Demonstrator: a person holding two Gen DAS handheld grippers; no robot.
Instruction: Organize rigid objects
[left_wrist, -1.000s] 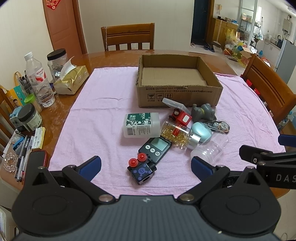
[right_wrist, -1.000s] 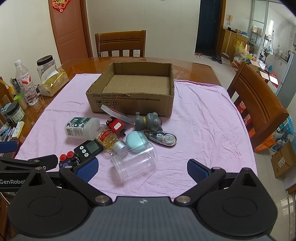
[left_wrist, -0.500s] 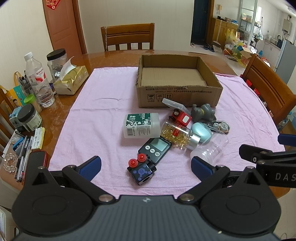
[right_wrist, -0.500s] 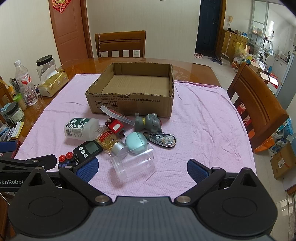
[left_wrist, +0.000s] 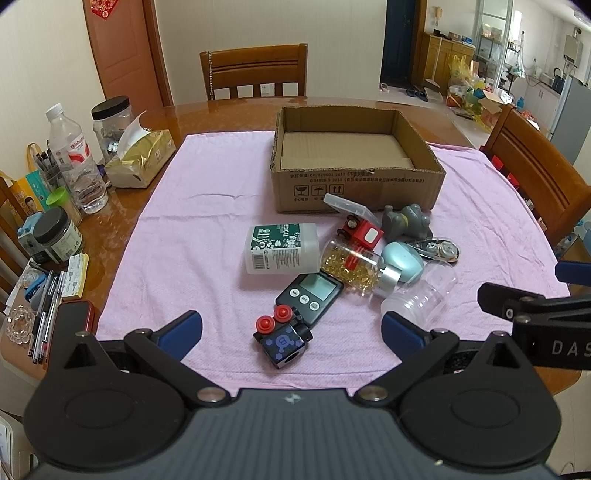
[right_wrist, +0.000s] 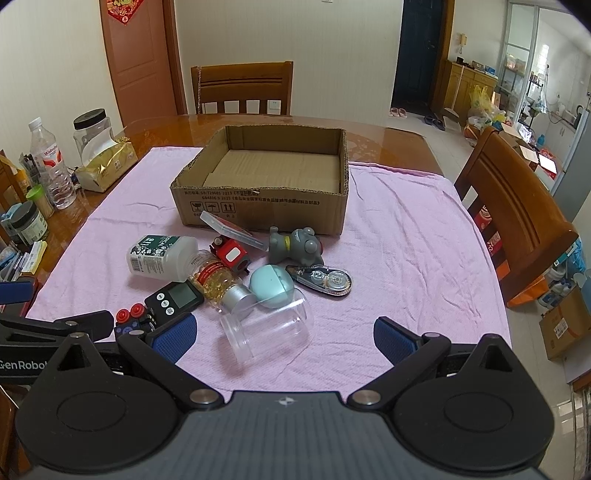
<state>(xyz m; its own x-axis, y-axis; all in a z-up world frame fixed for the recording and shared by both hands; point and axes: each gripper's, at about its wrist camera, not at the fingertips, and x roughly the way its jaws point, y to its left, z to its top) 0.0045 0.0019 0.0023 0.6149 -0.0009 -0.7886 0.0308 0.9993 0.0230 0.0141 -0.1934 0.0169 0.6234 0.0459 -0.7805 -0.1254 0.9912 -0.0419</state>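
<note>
Nothing has shifted in the last second: both the left tool (left_wrist: 291, 328) and right tool (right_wrist: 284, 334) hover open, and the box (left_wrist: 354, 192) is empty.

A home dining room: a glossy wooden table (left_wrist: 236, 110) with matching wooden chairs (left_wrist: 255, 70), one beyond the fingers and one off to their right. A tissue pack (left_wrist: 142, 155) and water bottle (left_wrist: 75, 162) sit to their left. Far right, a doorway opens onto a kitchen (left_wrist: 546, 74); slippers (right_wrist: 398, 112) lie by the dark door.
</note>
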